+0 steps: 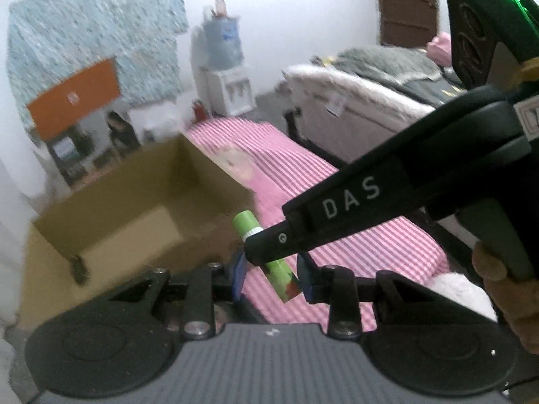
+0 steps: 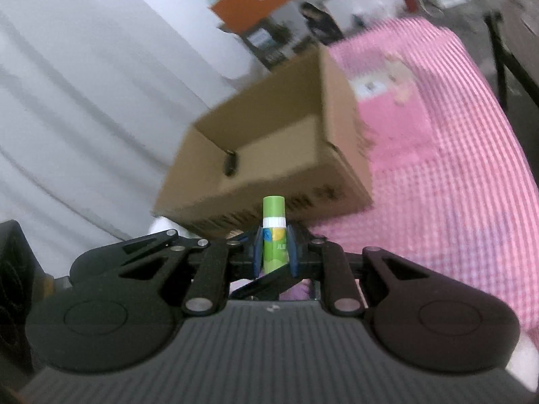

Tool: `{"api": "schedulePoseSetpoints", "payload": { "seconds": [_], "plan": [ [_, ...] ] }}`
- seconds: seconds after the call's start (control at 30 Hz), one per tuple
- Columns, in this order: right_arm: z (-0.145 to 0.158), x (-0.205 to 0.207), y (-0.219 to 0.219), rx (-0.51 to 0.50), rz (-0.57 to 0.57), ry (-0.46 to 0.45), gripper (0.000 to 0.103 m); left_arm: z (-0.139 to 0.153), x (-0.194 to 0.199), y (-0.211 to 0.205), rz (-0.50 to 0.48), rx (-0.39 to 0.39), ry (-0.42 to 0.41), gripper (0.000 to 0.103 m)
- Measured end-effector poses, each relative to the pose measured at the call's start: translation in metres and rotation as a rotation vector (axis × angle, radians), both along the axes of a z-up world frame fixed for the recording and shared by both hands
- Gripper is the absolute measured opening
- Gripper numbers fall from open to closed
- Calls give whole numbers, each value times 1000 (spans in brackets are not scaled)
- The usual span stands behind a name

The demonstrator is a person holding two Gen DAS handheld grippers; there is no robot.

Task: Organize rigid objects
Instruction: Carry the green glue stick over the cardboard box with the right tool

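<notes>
Right gripper (image 2: 275, 250) jaws grasp glue stick (image 2: 273, 232); left gripper (image 1: 271, 274) released. Carry over box (image 2: 269, 155) before releasing.

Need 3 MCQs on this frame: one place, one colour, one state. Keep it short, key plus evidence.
1. Where does the open brown cardboard box sit?
A. on the pink striped cloth
B. on a shelf
C. on a chair

2. What colour is the cap of the green glue stick?
A. red
B. green
C. black

3. What state is the right gripper in?
A. open and free
B. out of view
C. shut on the glue stick

Key: 1 A, the box rests at the cloth's edge. 2 B, the cap above the white ring is green. 3 C, both blue pads press the stick's sides; the left gripper stands open.
</notes>
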State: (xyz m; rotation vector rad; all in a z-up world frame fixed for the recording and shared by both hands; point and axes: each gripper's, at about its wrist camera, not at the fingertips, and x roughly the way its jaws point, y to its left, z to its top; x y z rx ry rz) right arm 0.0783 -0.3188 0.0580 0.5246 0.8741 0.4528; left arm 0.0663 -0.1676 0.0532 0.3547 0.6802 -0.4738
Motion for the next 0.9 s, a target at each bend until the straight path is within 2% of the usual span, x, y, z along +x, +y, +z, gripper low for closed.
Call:
{"api": "schedulePoseSetpoints", "payload": {
  "seconds": [0.13,0.23,0.33,0.43,0.53,0.67,0.9],
  "plan": [
    [34,17,29,6,55,-70,15,31,9,27,52,2,-51,34],
    [56,40,56,8,109,-105,15,51,28,53,101,-6,-46,34],
    [68,77,84,27,168,-97,14,61,55,77,150,-4,-17,34],
    [67,115,111,49,214,-52,15,61,82,102,197,9,30,34],
    [52,156,136,57,245,30,15,48,113,121,231,15,111,34],
    [17,202,162,55,267,156,14,17,152,141,253,21,241,34],
    [-46,244,186,64,301,361,14,-30,194,159,274,67,421,34]
  ]
}}
